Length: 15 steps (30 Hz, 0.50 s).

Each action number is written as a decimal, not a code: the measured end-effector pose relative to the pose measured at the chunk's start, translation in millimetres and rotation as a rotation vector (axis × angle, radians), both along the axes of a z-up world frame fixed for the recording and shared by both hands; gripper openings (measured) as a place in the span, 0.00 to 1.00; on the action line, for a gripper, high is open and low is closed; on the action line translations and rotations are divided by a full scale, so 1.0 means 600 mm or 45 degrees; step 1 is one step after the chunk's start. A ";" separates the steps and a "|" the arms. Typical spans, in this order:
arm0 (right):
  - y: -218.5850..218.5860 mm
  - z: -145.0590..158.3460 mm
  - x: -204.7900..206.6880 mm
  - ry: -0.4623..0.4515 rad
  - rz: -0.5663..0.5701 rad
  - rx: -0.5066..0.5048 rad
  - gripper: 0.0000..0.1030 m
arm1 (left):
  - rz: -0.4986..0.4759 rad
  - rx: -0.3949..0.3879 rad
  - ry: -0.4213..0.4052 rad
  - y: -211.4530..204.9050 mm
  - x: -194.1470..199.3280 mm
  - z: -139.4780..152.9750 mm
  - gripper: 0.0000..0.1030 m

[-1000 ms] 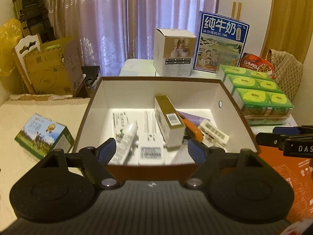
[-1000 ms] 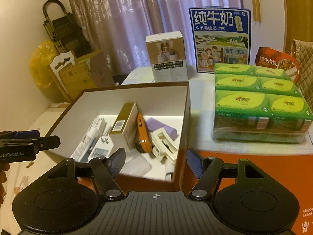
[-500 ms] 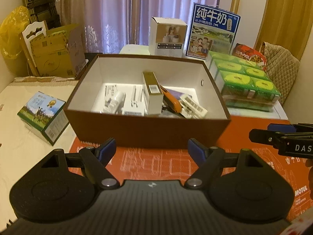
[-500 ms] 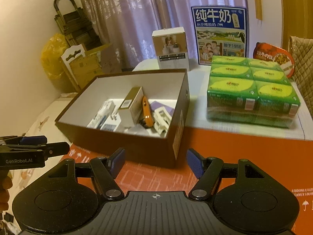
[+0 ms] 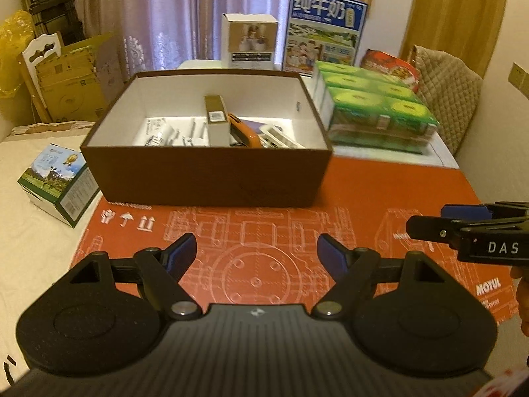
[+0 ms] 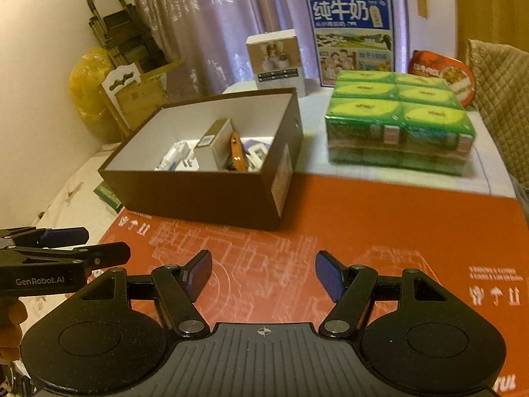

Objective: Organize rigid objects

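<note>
Both tongs gape, empty: left tongs, right tongs, over the orange mat. Brown box sits at 12 o'clock on the mat, holding a gold carton upright beside an orange tool.

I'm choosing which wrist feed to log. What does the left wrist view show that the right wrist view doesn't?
Only the left wrist view shows the whole small green carton lying left of the brown box, plus the right gripper entering from the side.

Only the right wrist view shows the box's labelled end wall and the left gripper.

Both show the brown box, the orange tool inside, the green pack, the red mat, and open, empty jaws.
</note>
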State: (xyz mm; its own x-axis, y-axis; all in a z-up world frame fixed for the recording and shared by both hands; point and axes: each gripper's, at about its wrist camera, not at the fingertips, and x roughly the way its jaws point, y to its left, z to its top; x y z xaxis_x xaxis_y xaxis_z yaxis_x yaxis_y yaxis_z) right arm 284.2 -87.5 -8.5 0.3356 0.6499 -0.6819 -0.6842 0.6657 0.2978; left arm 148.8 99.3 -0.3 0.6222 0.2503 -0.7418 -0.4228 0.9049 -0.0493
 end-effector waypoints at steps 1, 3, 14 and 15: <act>-0.010 0.000 -0.005 0.002 -0.010 -0.005 0.64 | -0.008 -0.001 0.001 -0.007 -0.002 -0.001 0.75; -0.027 -0.001 -0.014 0.009 -0.024 -0.012 0.64 | -0.023 -0.004 0.005 -0.023 -0.007 -0.003 0.75; -0.135 -0.005 -0.072 0.055 -0.134 -0.049 0.64 | -0.127 -0.022 0.029 -0.108 -0.036 -0.013 0.75; -0.144 -0.006 -0.077 0.060 -0.144 -0.053 0.64 | -0.136 -0.022 0.029 -0.116 -0.039 -0.013 0.75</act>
State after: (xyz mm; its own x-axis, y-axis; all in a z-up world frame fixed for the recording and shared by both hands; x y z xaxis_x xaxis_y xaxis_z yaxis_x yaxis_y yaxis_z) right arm 237.7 -174.0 -11.9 0.3720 0.5806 -0.7242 -0.5896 0.7504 0.2987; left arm 125.2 29.8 -8.3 0.6278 0.1703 -0.7595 -0.3252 0.9439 -0.0571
